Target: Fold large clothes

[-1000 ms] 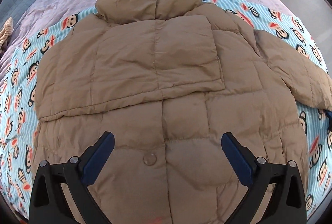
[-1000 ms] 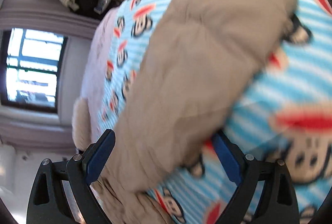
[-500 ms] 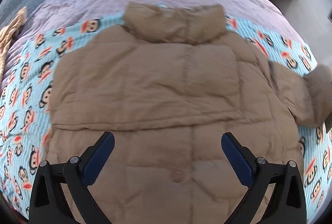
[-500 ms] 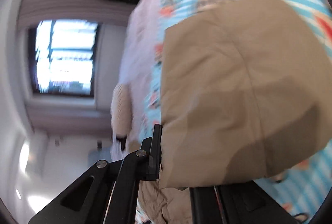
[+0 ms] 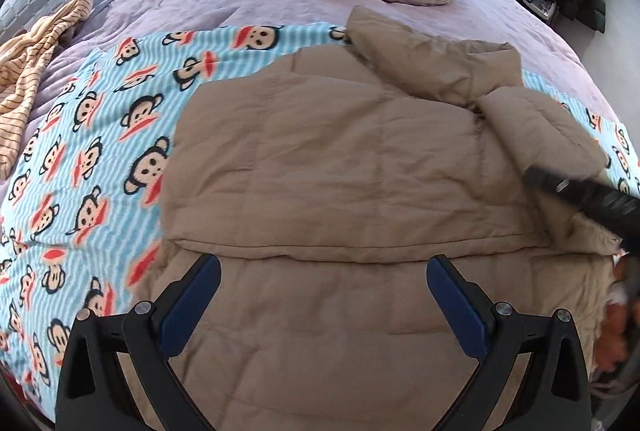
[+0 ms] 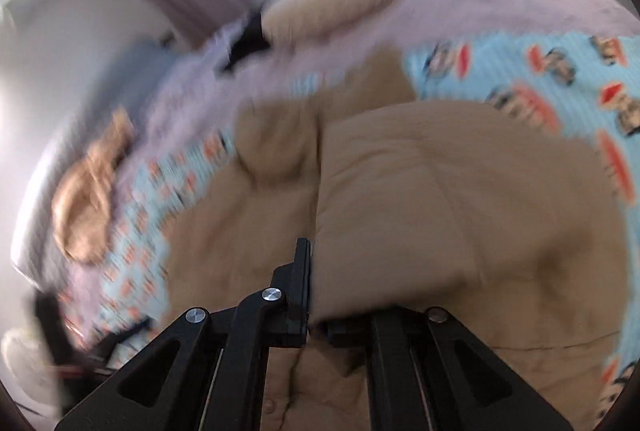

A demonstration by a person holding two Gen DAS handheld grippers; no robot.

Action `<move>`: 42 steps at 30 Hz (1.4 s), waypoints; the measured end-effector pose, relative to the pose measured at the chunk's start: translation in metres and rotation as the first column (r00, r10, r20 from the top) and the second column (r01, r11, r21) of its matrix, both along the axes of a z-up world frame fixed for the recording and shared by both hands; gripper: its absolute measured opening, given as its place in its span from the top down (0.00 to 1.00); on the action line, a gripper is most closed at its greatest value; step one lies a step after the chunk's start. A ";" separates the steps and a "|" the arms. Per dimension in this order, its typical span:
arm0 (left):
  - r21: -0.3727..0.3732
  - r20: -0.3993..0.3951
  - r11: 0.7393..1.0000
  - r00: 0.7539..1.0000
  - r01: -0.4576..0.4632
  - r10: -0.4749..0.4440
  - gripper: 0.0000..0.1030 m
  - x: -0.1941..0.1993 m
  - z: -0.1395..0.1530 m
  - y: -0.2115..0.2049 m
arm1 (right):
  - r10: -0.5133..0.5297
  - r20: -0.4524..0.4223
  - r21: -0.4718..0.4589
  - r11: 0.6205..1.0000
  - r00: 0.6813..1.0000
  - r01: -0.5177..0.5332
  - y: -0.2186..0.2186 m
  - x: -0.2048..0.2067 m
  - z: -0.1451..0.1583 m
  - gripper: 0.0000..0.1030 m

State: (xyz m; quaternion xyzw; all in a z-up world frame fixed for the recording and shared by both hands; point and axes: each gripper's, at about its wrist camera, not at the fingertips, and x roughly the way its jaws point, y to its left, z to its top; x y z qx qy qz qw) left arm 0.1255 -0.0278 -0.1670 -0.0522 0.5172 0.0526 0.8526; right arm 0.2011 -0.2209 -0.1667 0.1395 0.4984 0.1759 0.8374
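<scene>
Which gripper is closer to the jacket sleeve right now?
Right. The right gripper is shut on the sleeve, carrying it over the jacket. The left gripper hovers open above the jacket's lower part, apart from the sleeve.

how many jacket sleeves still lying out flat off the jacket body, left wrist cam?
0. One sleeve lies folded across the tan jacket. The other sleeve is lifted over the jacket's right side, pinched in the right gripper.

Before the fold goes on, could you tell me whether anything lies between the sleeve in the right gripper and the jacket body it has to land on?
Nothing visible does. The right gripper is shut on the sleeve, and the jacket body is bare; the left gripper hovers open nearer its hem.
</scene>
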 end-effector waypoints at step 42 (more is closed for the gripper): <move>-0.480 -0.032 0.877 0.998 0.035 -0.058 0.50 0.070 -0.034 0.029 | -0.211 -0.325 0.053 0.969 0.922 0.240 -0.156 -0.089 -0.021 0.63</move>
